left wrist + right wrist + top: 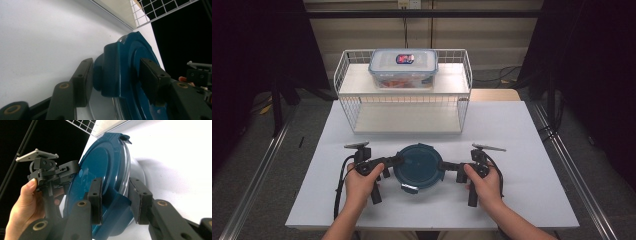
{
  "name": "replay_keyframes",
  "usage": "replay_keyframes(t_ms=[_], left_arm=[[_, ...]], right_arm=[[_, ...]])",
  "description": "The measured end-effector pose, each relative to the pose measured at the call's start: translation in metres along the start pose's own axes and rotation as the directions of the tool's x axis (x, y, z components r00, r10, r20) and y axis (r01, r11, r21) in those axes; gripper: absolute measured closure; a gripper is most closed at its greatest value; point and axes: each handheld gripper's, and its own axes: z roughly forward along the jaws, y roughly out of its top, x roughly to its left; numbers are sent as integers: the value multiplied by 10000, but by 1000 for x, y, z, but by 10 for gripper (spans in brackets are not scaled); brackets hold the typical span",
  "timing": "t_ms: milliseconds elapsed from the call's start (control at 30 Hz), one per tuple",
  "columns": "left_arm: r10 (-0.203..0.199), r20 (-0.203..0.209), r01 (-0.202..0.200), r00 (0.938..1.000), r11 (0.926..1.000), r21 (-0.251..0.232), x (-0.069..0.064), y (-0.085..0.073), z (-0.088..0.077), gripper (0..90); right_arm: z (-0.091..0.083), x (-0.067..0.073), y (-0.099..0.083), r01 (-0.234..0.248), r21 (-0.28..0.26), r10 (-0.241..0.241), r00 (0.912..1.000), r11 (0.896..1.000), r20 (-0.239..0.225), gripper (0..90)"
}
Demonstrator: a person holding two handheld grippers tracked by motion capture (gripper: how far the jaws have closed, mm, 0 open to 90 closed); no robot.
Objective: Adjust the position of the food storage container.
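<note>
A round clear container with a dark teal clip-on lid (418, 165) sits on the white table (522, 200) near the front, between both hands. My left gripper (396, 161) reaches in from the left. In the left gripper view its pads (83, 80) bracket the lid's side clip (110, 72), one against the clip and one on the lid top. My right gripper (443, 166) comes in from the right. Its pads (96, 200) close around the opposite clip (117, 207), which fills the gap between them. Another clip (409, 187) at the front sticks out.
A white wire two-level rack (404, 107) stands at the back of the table. On its top shelf rests a clear rectangular lock-lid box (403, 67) with orange contents. Bare table lies on both sides of the hands, and the front edge is close to the wrists.
</note>
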Motion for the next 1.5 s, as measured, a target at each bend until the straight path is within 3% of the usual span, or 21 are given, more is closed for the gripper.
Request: replay_keyframes(t_ms=[67, 267, 433, 533, 600, 633, 667, 733, 833, 900, 967, 1067, 1233, 1267, 1400, 1500], left_arm=[[-84, 54, 84, 9999, 10000, 27, 1, 0, 0, 478], [243, -33, -243, 9997, 9997, 58, 0, 0, -2, 467], [295, -173, -296, 9994, 9995, -54, 1, 2, -14, 467], [147, -149, -146, 9998, 9998, 101, 3, 0, -20, 499], [15, -319, 2, 9995, 9985, 540, 3, -1, -22, 531], [-58, -137, 64, 9999, 9989, 469, 4, -3, -21, 531], [-101, -319, 122, 9994, 9977, 672, 2, -4, -21, 542], [-269, 27, 267, 9996, 9970, 726, 1, -5, -20, 587], [-89, -331, 114, 9994, 9971, 756, -4, -4, -23, 639], [-365, -178, 375, 9992, 9974, 616, -3, -4, -22, 648], [-377, -374, 398, 9986, 9975, 583, -3, -3, -22, 652], [-418, -378, 422, 9984, 9991, 93, -2, -1, -17, 661], [-679, -67, 671, 9977, 9946, -786, 3, 4, -4, 666], [-815, -118, 802, 9966, 9931, -852, 4, 5, -3, 668], [-625, 72, 629, 9980, 9951, -757, 6, 4, -5, 669], [-719, 180, 729, 9972, 9953, -631, 6, 2, -6, 655]], right_arm=[[0, -1, 1, -85, 41, 86, 9999, 10000, -90, 663], [1, -1, 1, -31, -15, 31, 9999, 10000, -107, 664], [0, -1, 2, -10, 111, 10, 10000, 9999, -75, 664], [1, 0, 3, 54, 101, -53, 10000, 9999, -22, 664], [1, 0, 3, 57, 87, -57, 10000, 9999, -20, 664], [1, 0, 3, 58, 95, -58, 10000, 9999, -20, 664], [1, 0, 3, 57, 110, -57, 10000, 9999, 8, 664], [1, 1, 3, 0, 138, -1, 10000, 9999, 42, 665], [1, 1, 3, 14, 75, -14, 10000, 10000, 54, 667], [1, 0, 3, -79, -35, 79, 9999, 10000, 65, 675], [1, 0, 3, -102, -54, 103, 9999, 9999, 34, 676], [2, 1, 4, -252, -72, 252, 9997, 9997, 57, 674], [4, 2, 1, -288, -230, 291, 9995, 9993, 135, 660], [4, 2, -1, -260, -323, 264, 9996, 9991, 115, 656], [6, 0, -6, -240, -999, 253, 9996, 9947, 111, 663], [7, 0, -8, -36, -1305, 55, 9999, 9914, 142, 664]])
